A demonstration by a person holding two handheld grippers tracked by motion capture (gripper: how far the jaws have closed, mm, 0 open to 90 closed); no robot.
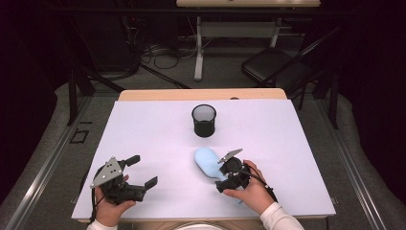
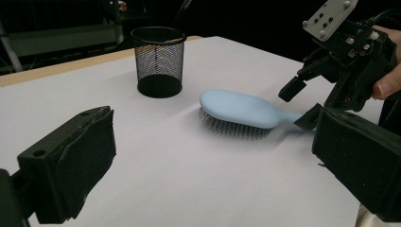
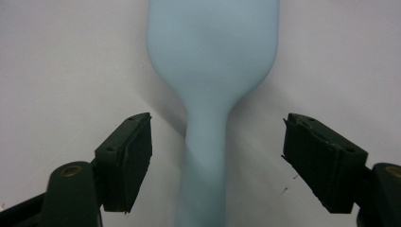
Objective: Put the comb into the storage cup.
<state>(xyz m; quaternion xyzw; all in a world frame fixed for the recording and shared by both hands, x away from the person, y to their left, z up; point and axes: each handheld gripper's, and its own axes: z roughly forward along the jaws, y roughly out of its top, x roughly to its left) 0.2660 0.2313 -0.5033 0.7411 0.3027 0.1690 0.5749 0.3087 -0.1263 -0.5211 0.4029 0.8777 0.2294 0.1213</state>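
Observation:
A light blue hairbrush [image 1: 207,162] lies bristles down on the white table [image 1: 143,124], its handle pointing toward the person. My right gripper [image 1: 221,176] is open with its jaws on either side of the handle [image 3: 205,156], and there is a clear gap between each pad and the handle. In the left gripper view the brush [image 2: 239,109] lies beside the right gripper [image 2: 299,105]. A black mesh cup [image 1: 204,120] stands upright behind the brush. My left gripper [image 1: 143,171] rests open and empty near the table's front left.
The mesh cup [image 2: 158,61] stands a short way beyond the brush's head. A folding chair [image 1: 273,64], another table's legs [image 1: 197,48] and floor cables [image 1: 158,55] lie past the far edge. The table's front edge runs just under both hands.

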